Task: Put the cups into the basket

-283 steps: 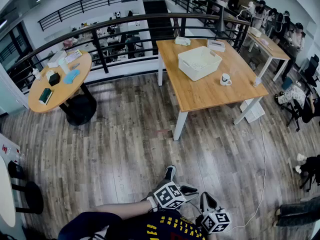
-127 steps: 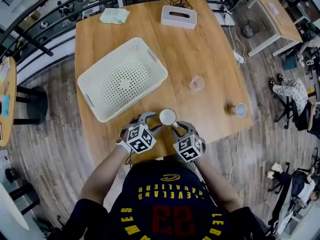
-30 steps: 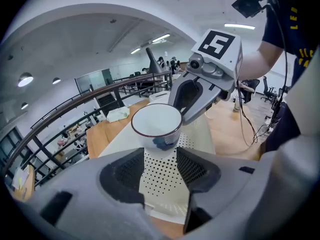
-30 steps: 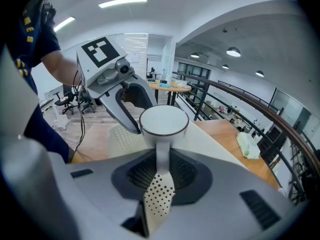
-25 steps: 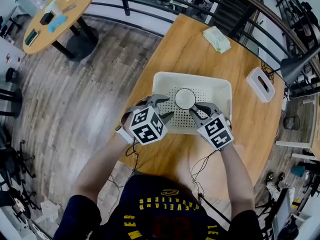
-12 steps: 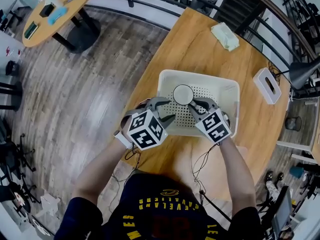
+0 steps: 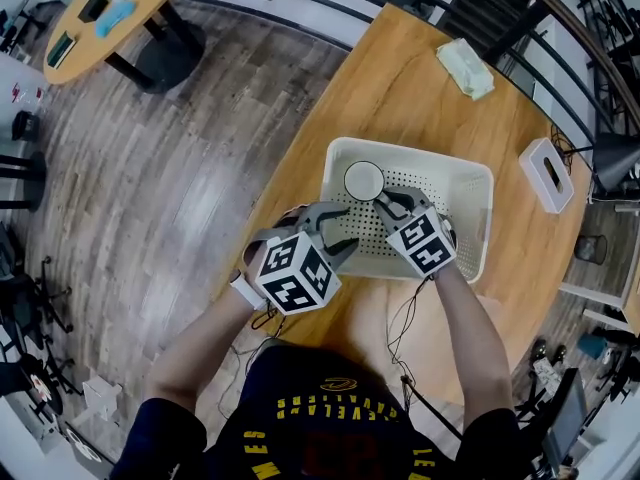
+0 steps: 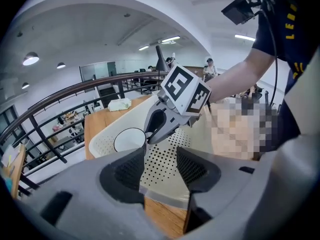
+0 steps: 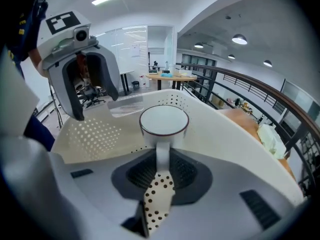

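A white mug (image 7: 364, 180) with a dark rim hangs upright over the far left part of the white perforated basket (image 7: 410, 152). My right gripper (image 7: 385, 200) is shut on the mug's handle. In the right gripper view the mug (image 9: 163, 121) stands just beyond the jaws (image 9: 162, 171), with the handle pinched between them, above the basket wall (image 9: 225, 134). My left gripper (image 7: 335, 230) is open and holds nothing, at the basket's near left edge. In the left gripper view, the mug (image 8: 129, 140) and the right gripper (image 8: 157, 126) lie beyond the left gripper (image 8: 160, 169).
The basket sits on a wooden table (image 7: 400, 78). A green cloth (image 7: 465, 68) lies at the table's far side and a white tissue box (image 7: 547, 174) at its right. A railing runs behind. A round table (image 7: 100, 8) stands far left on the wooden floor.
Earlier the mug was taken from the table's near edge. In the last second the right gripper has carried it a little farther over the basket; the left gripper has stayed beside it.
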`<state>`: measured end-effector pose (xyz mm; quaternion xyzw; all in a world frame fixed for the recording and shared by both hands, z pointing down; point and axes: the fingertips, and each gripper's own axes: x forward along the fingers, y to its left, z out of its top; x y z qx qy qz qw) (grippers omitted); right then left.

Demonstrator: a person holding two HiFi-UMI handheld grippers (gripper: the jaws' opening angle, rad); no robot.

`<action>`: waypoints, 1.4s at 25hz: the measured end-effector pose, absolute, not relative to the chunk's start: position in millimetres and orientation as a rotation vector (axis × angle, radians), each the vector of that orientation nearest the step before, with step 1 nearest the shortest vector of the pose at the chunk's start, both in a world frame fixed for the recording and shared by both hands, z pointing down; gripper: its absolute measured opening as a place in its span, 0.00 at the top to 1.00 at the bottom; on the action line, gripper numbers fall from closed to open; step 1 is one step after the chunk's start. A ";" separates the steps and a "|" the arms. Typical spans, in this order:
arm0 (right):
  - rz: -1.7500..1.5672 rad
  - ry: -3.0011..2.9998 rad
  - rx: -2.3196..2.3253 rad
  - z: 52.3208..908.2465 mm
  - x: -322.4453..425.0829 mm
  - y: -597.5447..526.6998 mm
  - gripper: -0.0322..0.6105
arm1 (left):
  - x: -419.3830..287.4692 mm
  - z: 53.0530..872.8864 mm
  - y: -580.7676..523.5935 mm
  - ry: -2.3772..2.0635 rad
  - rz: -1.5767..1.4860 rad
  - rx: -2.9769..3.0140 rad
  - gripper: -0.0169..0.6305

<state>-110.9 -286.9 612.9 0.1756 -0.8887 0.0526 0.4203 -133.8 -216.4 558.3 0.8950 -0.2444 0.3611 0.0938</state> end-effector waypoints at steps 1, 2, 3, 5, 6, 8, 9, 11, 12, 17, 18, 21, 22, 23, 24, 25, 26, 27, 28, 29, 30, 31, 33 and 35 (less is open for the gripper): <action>0.124 -2.223 0.437 615.0 -112.0 -288.8 0.84 | -133.6 559.6 -215.9 -0.719 1.080 2.656 0.65; 0.113 -2.218 0.434 616.4 -113.0 -290.7 0.84 | -133.7 560.7 -215.4 -0.715 1.086 2.655 0.65; 0.103 -2.215 0.431 617.7 -114.1 -292.3 0.84 | -133.7 561.5 -214.8 -0.712 1.088 2.653 0.65; 0.100 -2.215 0.428 620.9 -116.9 -294.0 0.84 | -133.8 563.4 -213.3 -0.708 1.085 2.648 0.65; 0.102 -2.217 0.428 622.5 -118.3 -294.4 0.84 | -133.8 564.4 -212.4 -0.706 1.084 2.645 0.65; 0.106 -2.216 0.426 625.5 -119.9 -295.1 0.84 | -133.6 565.9 -211.1 -0.703 1.082 2.639 0.65; 0.110 -2.216 0.425 626.8 -120.5 -295.5 0.84 | -133.4 566.3 -210.8 -0.702 1.081 2.637 0.65; 0.119 -2.222 0.426 628.7 -122.9 -296.5 0.84 | -133.4 566.9 -210.5 -0.700 1.075 2.633 0.65; 0.116 -2.222 0.425 629.2 -124.1 -297.7 0.84 | -133.5 567.2 -210.4 -0.699 1.072 2.630 0.65; 0.109 -2.225 0.426 633.8 -128.8 -302.2 0.84 | -133.4 569.7 -210.6 -0.693 1.068 2.625 0.65; 0.108 -2.225 0.426 634.7 -129.7 -302.2 0.84 | -133.1 570.5 -210.6 -0.692 1.068 2.624 0.65; 0.095 -2.224 0.425 637.2 -131.9 -301.8 0.84 | -132.2 572.2 -210.1 -0.689 1.063 2.619 0.65; 0.096 -2.225 0.427 638.2 -132.4 -301.9 0.84 | -132.0 572.4 -210.0 -0.688 1.061 2.618 0.65; 0.099 -2.228 0.431 639.3 -132.6 -302.3 0.84 | -131.8 572.6 -209.8 -0.687 1.059 2.616 0.65; 0.104 -2.233 0.436 640.3 -132.7 -303.2 0.84 | -131.7 572.7 -209.7 -0.687 1.057 2.615 0.65; 0.110 -2.238 0.442 641.3 -132.6 -304.2 0.84 | -131.6 572.8 -209.7 -0.687 1.057 2.615 0.65; 0.116 -2.241 0.448 642.3 -132.5 -304.9 0.84 | -131.7 572.9 -209.7 -0.688 1.056 2.614 0.65; 0.125 -2.243 0.454 643.7 -132.3 -305.2 0.84 | -132.0 572.9 -209.6 -0.689 1.056 2.613 0.65; 0.135 -2.246 0.461 645.1 -132.3 -304.9 0.84 | -132.3 573.0 -209.3 -0.691 1.056 2.612 0.65; 0.141 -2.250 0.469 645.8 -132.7 -304.8 0.84 | -132.6 573.1 -208.9 -0.692 1.056 2.611 0.65; 0.139 -2.252 0.476 645.6 -133.2 -305.3 0.84 | -132.6 573.5 -208.3 -0.693 1.056 2.609 0.65; 0.133 -2.253 0.482 645.2 -133.7 -306.0 0.84 | -132.4 574.0 -207.8 -0.694 1.055 2.607 0.65; 0.127 -2.249 0.491 644.5 -134.6 -306.9 0.84 | -131.9 575.3 -206.6 -0.696 1.054 2.602 0.65; 0.126 -2.244 0.498 644.3 -135.2 -307.0 0.84 | -131.6 575.8 -204.9 -0.700 1.052 2.598 0.65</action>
